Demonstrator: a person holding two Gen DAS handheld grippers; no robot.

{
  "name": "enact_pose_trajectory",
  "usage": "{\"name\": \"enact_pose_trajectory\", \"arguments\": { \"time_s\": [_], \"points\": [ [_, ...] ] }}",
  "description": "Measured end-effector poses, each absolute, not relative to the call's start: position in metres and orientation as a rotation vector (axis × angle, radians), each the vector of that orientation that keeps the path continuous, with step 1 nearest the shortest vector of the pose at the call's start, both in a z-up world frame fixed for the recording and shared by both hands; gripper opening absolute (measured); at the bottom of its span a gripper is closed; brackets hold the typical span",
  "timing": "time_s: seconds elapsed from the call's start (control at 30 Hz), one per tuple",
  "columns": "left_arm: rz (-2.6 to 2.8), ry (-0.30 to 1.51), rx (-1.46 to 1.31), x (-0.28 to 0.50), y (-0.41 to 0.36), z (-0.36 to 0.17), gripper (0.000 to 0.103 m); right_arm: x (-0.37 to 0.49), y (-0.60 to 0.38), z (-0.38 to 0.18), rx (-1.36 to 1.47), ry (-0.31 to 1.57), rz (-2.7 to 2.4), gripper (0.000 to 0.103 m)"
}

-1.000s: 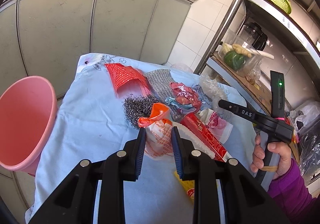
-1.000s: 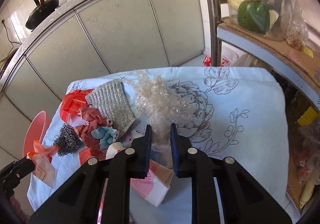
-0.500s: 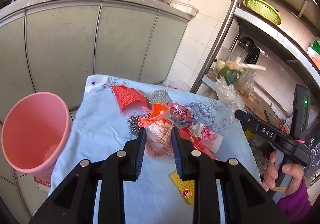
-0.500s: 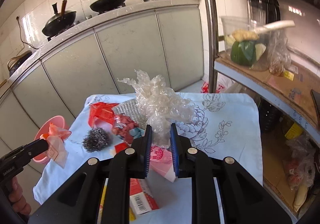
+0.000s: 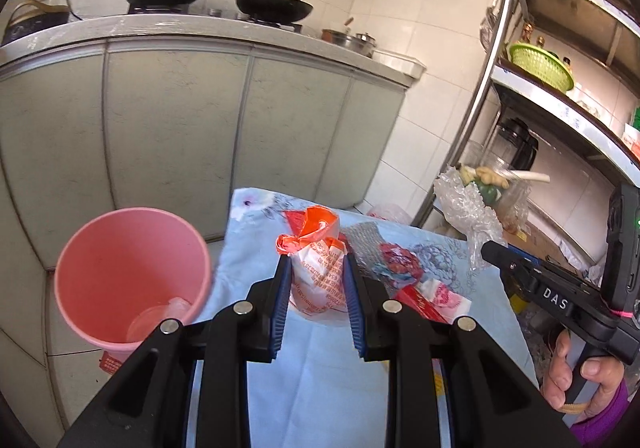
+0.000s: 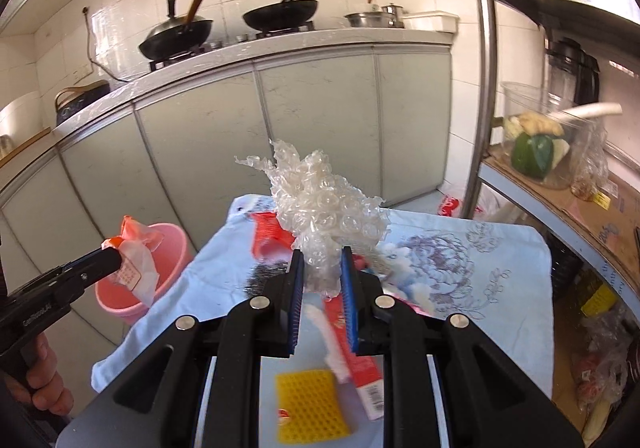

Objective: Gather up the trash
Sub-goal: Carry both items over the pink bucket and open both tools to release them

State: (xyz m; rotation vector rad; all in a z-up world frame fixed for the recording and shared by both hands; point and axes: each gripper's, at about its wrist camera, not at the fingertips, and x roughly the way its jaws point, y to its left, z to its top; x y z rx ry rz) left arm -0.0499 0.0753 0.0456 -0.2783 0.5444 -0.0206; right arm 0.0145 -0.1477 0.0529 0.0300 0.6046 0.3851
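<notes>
Left gripper (image 5: pixel 316 290) jaws clamp an orange-white bag (image 5: pixel 318 272); right gripper (image 6: pixel 322 284) jaws clamp bubble wrap (image 6: pixel 328 220), apparently clear of the tabletop (image 6: pixel 480 260).

At the lower middle of the frame the left gripper (image 5: pixel 316 296) pinches a crumpled white-and-orange plastic bag (image 5: pixel 318 272) between its blue-padded fingers (image 5: pixel 282 304). To the lower left stands a pink bucket (image 5: pixel 132 280) with some clear scrap at its bottom. Behind the bag, a tabletop under a pale blue flowered cloth (image 5: pixel 320 388) carries a red packet (image 5: pixel 416 298) and other wrappers. At the right edge the right gripper (image 5: pixel 496 252) grips a wad of bubble wrap (image 5: pixel 466 212), with a hand (image 5: pixel 580 380) on its handle.
</notes>
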Motion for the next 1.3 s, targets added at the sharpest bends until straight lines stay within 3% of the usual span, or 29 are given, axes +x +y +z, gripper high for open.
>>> {"name": "enact_pose_trajectory", "arguments": {
  "time_s": [0.43,1.3],
  "points": [
    [0.220,0.473,-0.267,-0.077,0.150,0.036,0.026,0.003,-0.043,0.048,-0.077,0.624,0.592,0.018],
    [0.453,0.607,-0.301,-0.060,0.238,-0.042,0.026,0.023,0.120,-0.022,-0.298,0.804,0.813,0.018]
  ]
}}
